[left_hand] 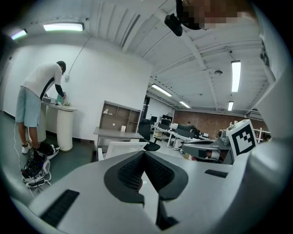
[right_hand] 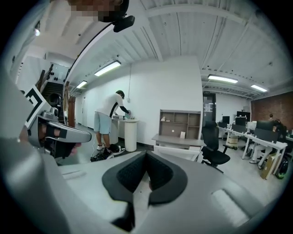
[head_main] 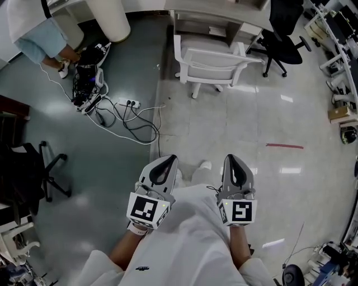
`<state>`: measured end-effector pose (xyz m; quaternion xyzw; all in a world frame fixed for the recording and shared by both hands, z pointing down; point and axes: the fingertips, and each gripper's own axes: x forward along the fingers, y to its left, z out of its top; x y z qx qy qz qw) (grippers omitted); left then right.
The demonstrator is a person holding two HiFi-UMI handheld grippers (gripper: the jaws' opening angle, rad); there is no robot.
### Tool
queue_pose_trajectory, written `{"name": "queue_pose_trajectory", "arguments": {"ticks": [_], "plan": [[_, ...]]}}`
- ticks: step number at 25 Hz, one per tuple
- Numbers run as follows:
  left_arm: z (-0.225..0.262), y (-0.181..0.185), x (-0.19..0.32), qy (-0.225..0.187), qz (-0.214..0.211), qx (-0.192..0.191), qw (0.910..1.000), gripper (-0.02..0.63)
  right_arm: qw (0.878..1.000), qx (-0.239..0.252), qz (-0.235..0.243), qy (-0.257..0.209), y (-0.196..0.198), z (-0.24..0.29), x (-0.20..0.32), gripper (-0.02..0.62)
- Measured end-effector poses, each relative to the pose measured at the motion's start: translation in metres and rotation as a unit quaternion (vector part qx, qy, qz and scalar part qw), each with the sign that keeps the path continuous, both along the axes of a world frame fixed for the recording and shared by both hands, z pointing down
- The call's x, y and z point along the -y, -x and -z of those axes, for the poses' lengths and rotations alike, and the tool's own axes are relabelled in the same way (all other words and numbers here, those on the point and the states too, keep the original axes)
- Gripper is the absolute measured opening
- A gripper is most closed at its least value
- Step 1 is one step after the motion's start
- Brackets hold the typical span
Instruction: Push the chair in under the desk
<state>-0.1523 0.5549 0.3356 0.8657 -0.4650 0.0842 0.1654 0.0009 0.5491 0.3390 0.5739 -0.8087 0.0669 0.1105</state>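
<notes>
White plastic and pale mesh make up the office chair [head_main: 210,64], which has curved armrests and a white star base on casters. In the head view it stands at the top centre, on a glossy pale floor [head_main: 235,128], with its backrest turned toward the person. Its seat points at the light grey desk [head_main: 221,15] directly behind it.

The chair is well apart from both tools, straight ahead of them across open floor. The left gripper [head_main: 166,159], grey with black ribbed pads, is held low in front of the person's white clothing. Its jaws are pressed together with nothing between them. The right gripper [head_main: 232,157] is held beside it at the same height, and its jaws are likewise closed on nothing. Both point forward toward the chair. In the left gripper view the white backrest shows just left of the closed jaw tips. In the right gripper view it shows just to their right, in front of the desk and an open shelf unit [right_hand: 181,123].

A black office chair [head_main: 279,39] stands to the right of the desk. At the far left, a person in a white shirt and pale blue shorts [head_main: 39,28] bends over a white cylindrical stand [head_main: 109,19]. White cables and a power strip [head_main: 126,103] lie on the dark floor nearby.
</notes>
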Motion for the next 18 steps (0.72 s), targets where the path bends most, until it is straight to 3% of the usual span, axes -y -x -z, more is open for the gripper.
{"name": "queue_pose_trajectory", "arguments": {"ticks": [10, 18], "plan": [[-0.008, -0.018, 0.061, 0.001, -0.006, 0.011, 0.9999, 0.006, 1.000, 0.019, 0.022, -0.005, -0.008, -0.012, 0.062, 0.011], [-0.010, -0.051, 0.159, 0.008, 0.014, 0.017, 0.9997, 0.006, 0.999, 0.030, 0.038, -0.021, -0.041, -0.006, 0.170, 0.011]]}}
